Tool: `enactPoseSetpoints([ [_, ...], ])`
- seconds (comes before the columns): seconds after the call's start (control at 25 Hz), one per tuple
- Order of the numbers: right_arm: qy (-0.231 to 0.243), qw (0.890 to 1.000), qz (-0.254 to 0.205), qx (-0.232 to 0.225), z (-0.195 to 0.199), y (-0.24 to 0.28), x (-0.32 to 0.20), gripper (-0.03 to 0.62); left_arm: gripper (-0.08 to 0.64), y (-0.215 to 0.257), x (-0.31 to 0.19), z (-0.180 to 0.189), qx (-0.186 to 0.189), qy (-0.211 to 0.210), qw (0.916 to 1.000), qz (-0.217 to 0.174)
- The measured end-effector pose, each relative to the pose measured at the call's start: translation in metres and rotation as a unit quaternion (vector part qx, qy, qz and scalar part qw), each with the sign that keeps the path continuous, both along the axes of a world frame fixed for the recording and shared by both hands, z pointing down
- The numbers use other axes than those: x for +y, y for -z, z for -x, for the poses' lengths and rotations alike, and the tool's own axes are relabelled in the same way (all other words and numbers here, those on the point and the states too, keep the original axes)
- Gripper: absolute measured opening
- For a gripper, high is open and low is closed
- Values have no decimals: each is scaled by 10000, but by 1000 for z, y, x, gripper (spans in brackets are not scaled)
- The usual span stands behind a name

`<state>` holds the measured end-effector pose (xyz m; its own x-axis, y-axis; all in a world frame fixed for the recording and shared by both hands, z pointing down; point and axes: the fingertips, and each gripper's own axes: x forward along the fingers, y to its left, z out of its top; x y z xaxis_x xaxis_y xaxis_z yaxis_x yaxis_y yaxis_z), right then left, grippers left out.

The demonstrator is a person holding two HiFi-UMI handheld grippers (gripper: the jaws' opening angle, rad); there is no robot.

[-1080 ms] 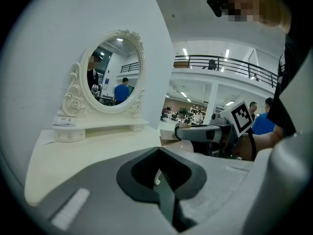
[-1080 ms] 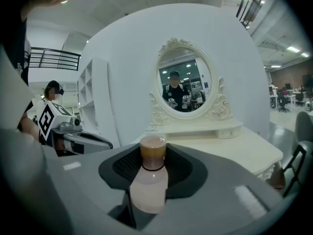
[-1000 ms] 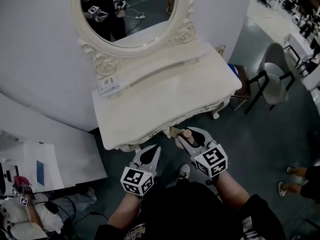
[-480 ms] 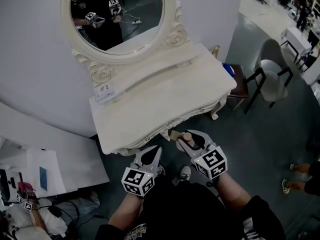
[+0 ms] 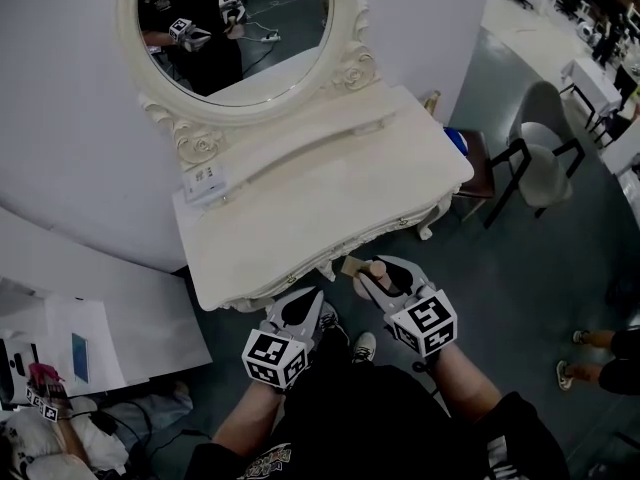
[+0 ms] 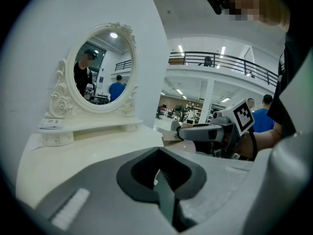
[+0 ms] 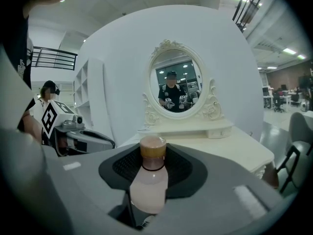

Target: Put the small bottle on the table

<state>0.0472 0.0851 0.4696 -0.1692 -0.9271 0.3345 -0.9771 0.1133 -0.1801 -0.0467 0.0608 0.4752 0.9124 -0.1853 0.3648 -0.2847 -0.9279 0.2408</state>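
The right gripper [image 5: 378, 271] is clamped on the small bottle [image 7: 149, 177]. Its jaws stand wide around the pale body, and the brown cap points ahead of the pads. That grip is the same as a second ago, with no slackening. The left gripper [image 5: 300, 306] is beside it, with its jaws closed together and nothing between them.

What has changed is the approach. Over the last second both grippers have crept level towards the white dressing counter [image 5: 300, 208], and its front edge now lies just ahead of the right gripper's tips. The mirror [image 5: 235, 28] at the back has slid further into the head view. The bottle itself has not yet crossed the edge. It hangs just short of the counter, in front of its lip rather than over the top.

So the carry looks almost finished and the placing has not begun. The likely next move is to bring the bottle forward over the bare top ahead of the right gripper, lower it upright, and only then open the jaws.
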Motion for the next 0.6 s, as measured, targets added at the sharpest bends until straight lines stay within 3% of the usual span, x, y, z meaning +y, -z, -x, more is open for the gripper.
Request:
enactPoseSetpoints([
  [0.6,-282,9995,141,31,-25,-1,-52,164,0,2,-61,-25,167,-157,9997,95],
])
